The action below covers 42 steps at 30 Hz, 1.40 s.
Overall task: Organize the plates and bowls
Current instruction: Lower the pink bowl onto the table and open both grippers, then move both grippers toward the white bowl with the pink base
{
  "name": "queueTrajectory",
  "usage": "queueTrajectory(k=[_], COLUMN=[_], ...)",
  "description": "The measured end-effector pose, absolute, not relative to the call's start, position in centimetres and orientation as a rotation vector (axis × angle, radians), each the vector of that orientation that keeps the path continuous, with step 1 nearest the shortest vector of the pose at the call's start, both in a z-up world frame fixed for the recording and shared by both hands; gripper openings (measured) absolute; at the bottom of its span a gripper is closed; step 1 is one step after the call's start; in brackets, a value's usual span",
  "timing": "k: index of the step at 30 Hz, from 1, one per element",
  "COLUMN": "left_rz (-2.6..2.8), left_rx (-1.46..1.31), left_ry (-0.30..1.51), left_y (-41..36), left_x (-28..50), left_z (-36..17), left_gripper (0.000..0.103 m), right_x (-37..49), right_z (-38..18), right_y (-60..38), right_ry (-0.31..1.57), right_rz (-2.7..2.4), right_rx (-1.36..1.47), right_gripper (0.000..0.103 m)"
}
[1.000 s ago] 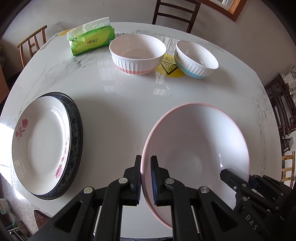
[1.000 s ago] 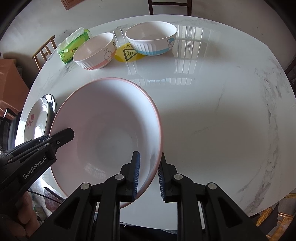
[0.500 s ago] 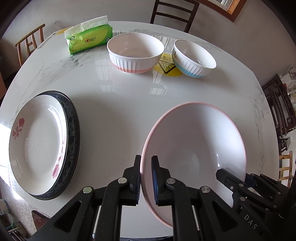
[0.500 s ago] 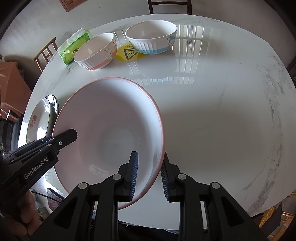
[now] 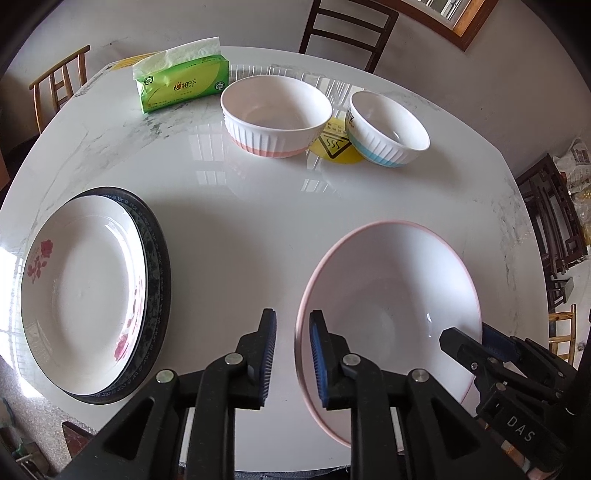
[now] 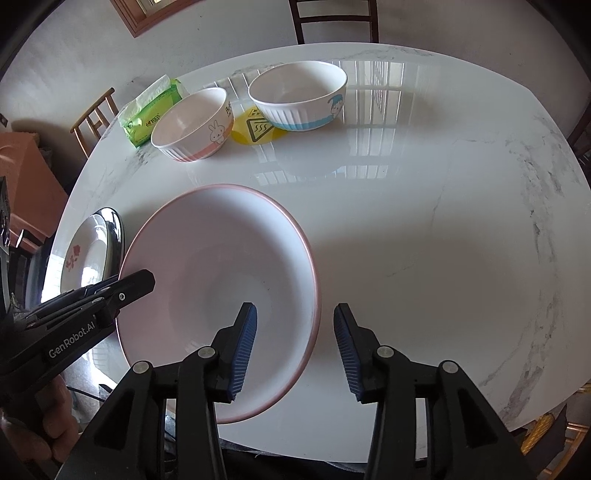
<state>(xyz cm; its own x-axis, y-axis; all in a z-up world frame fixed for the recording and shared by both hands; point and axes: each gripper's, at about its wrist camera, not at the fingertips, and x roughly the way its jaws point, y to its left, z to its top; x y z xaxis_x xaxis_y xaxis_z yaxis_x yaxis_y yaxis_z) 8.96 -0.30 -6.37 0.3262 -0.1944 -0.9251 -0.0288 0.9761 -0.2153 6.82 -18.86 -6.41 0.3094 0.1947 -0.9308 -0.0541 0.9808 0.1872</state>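
A wide white bowl with a pink rim [image 5: 391, 314] [image 6: 221, 266] rests on the white marble table [image 5: 258, 206] near its front edge. My left gripper [image 5: 291, 332] straddles the bowl's left rim, one pad outside and one inside; its jaws are opening and a gap shows beside the rim. My right gripper [image 6: 295, 321] straddles the right rim, jaws opening wide, pads clear of it. A white floral plate [image 5: 81, 299] lies on a dark-rimmed plate [image 5: 159, 280] at the left. At the back stand a pink-banded bowl [image 5: 275, 114] and a blue-banded bowl [image 5: 388, 129].
A green tissue pack [image 5: 181, 85] lies at the back left and a yellow warning sticker [image 5: 334, 146] sits between the two small bowls. Chairs [image 5: 343, 33] stand around the table. A hand [image 6: 44, 424] holds the left gripper's handle.
Both grippers were shut on the big bowl's rim; now their jaws have parted from it, the right wider than the left. The bowl now sits a little lower, on the table.
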Motion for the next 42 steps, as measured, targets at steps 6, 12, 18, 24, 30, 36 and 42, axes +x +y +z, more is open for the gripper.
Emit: queueTrajectory(k=[6,12,18,24,30,36,42], left_rz=[-0.122,-0.181,-0.216,-0.207,-0.143,-0.060,-0.029], left_rx=[-0.236,-0.273,-0.284,-0.283,-0.299,-0.270,-0.293], left_ry=[1.223,1.198,1.166,1.142,1.127,1.123,1.131], left_y=[0.7,1.1,1.1,1.9,4.0,6.0,7.6], left_x=[8.8,8.4,8.4,8.8,9.9,11.6,13.6], left_z=[-5.8,-4.8,-3.2,-2.3,-2.1,-2.5,-2.9], left_gripper=[0.024,0.024,0.024,0.026,0.028,0.028,0.028], right_x=[7.4,7.9,8.2,8.4,8.9,9.8,11.2], right_z=[-5.2,-3.6,-2.9,-2.7,-2.2,-2.0,-1.8], right_y=[-19.8,-20.6,-20.0,-18.7,-17.1,-15.5,-14.3], right_ry=[1.222,1.184,1.172,1.174,1.172,1.178,1.180], right_rz=[0.165,0.158,0.171,0.196,0.220,0.246,0.271], right_rx=[0.157,0.193,0.194,0.173,0.145,0.123,0.113], right_gripper=[0.041,0.041,0.041,0.041,0.041,0.041,0.041])
